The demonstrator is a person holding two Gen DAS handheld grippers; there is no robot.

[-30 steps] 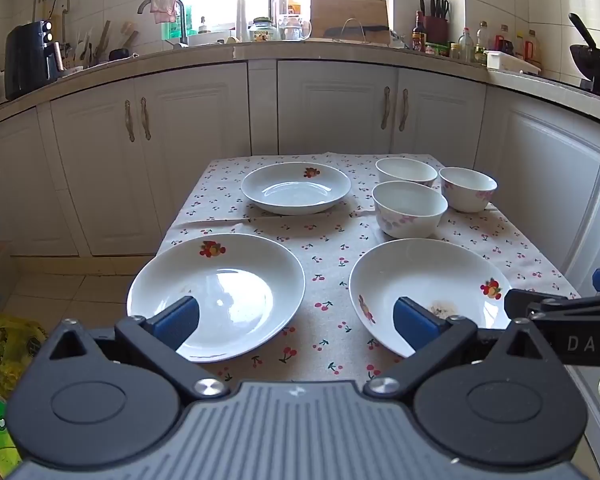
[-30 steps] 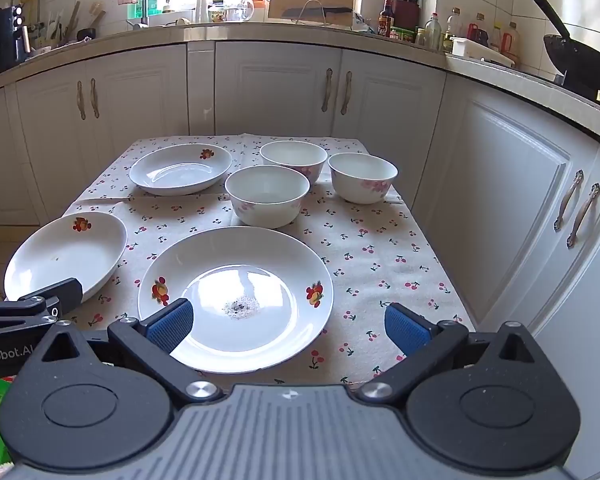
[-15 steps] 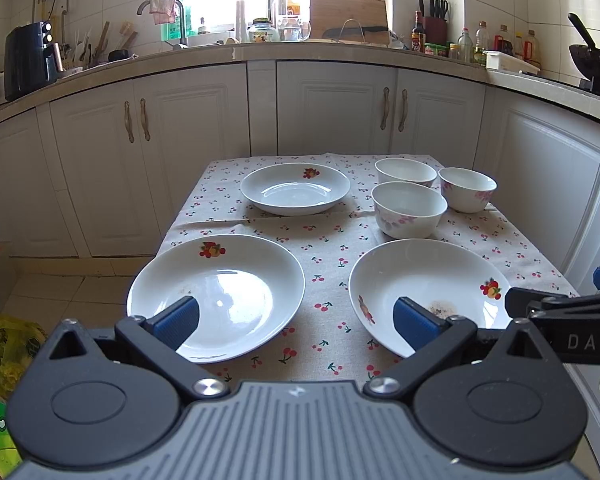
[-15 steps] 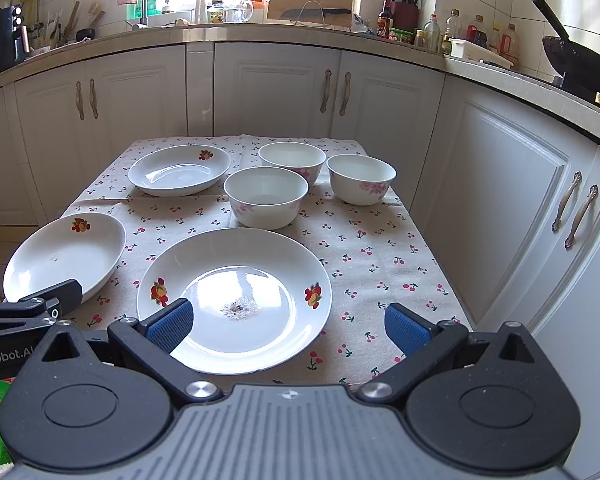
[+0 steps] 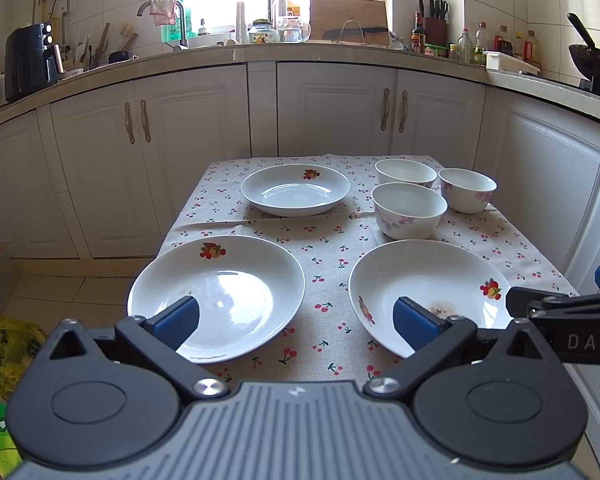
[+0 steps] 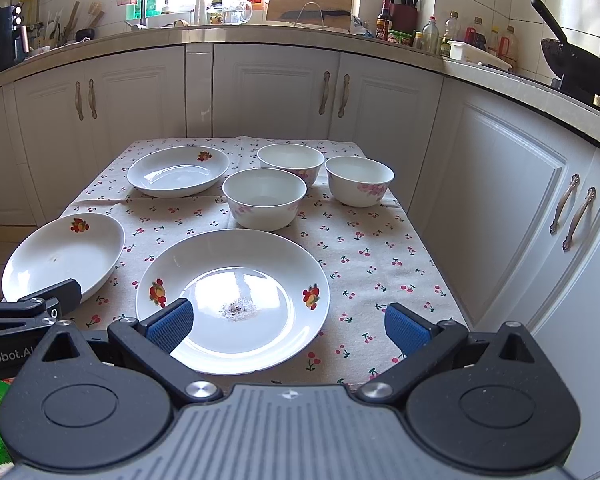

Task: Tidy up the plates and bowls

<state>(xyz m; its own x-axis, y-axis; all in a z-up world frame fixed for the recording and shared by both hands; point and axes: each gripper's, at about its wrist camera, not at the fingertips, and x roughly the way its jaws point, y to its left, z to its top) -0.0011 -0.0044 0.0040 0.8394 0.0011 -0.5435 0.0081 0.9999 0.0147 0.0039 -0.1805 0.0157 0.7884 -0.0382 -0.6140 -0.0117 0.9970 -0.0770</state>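
On a cherry-print tablecloth (image 5: 328, 248) lie three white plates with fruit marks: near left (image 5: 220, 292), near right with crumbs (image 5: 424, 284), and far (image 5: 295, 189). Three white bowls with pink flowers stand at the far right: front (image 5: 409, 210), back (image 5: 405, 172), right (image 5: 467, 189). My left gripper (image 5: 296, 320) is open and empty over the table's near edge between the two near plates. My right gripper (image 6: 288, 322) is open and empty above the crumbed plate (image 6: 232, 296). In the right wrist view the left plate (image 6: 62, 254), far plate (image 6: 178, 170) and bowls (image 6: 264, 198) show too.
White cabinets (image 5: 332, 108) ring the table on the far and right sides. The counter holds a faucet (image 5: 160, 12), knife block (image 5: 434, 26), bottles and a wok (image 6: 576, 60). A yellow bag (image 5: 4, 344) lies on the floor at left.
Both grippers have stayed nearly still; the right wrist view has crept slightly toward the table. No dishes have moved.
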